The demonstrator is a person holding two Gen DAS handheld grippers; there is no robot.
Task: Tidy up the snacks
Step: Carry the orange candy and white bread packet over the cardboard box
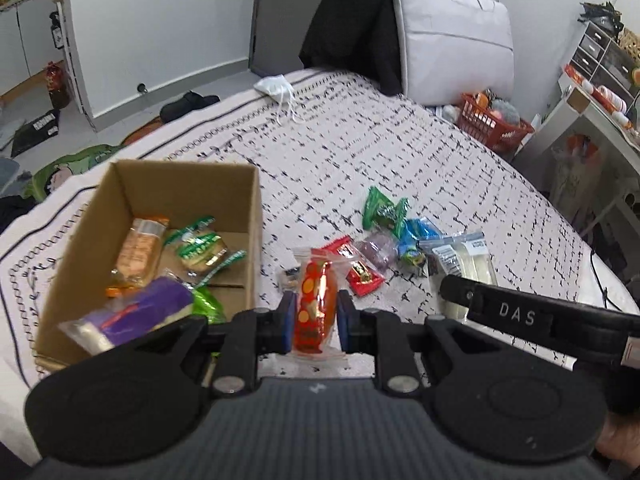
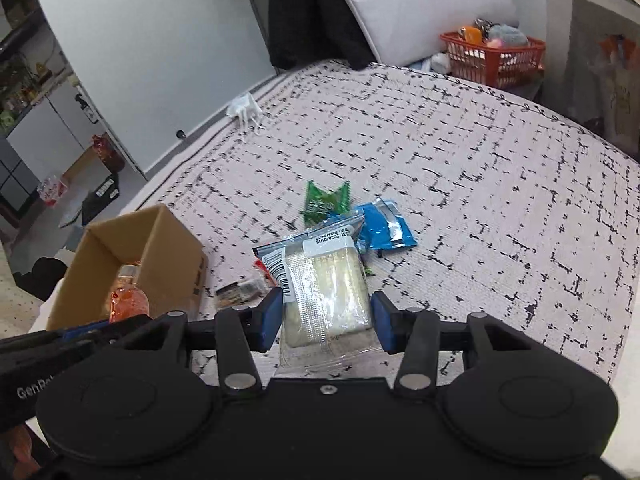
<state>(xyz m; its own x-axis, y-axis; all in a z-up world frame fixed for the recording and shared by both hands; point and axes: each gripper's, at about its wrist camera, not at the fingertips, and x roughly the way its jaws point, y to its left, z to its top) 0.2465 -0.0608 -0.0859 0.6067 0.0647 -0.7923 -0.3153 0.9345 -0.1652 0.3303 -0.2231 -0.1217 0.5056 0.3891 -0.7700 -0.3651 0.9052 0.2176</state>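
My left hand-held gripper (image 1: pixel 316 312) pinches an orange-red snack packet (image 1: pixel 314 304) between its blue pads, lifted above the bed (image 1: pixel 400 152). My right hand-held gripper (image 2: pixel 326 320) clamps a clear packet of pale wafers (image 2: pixel 326 292), also raised off the bed. To the left sits an open cardboard box (image 1: pixel 240 216) already holding several snacks. Green (image 1: pixel 380 210), blue (image 1: pixel 420 232) and red (image 1: pixel 360 268) packets lie scattered on the patterned bedspread beside the box.

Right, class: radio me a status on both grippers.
Left gripper shut on orange pack. Right gripper shut on white pack. Box open, path clear.
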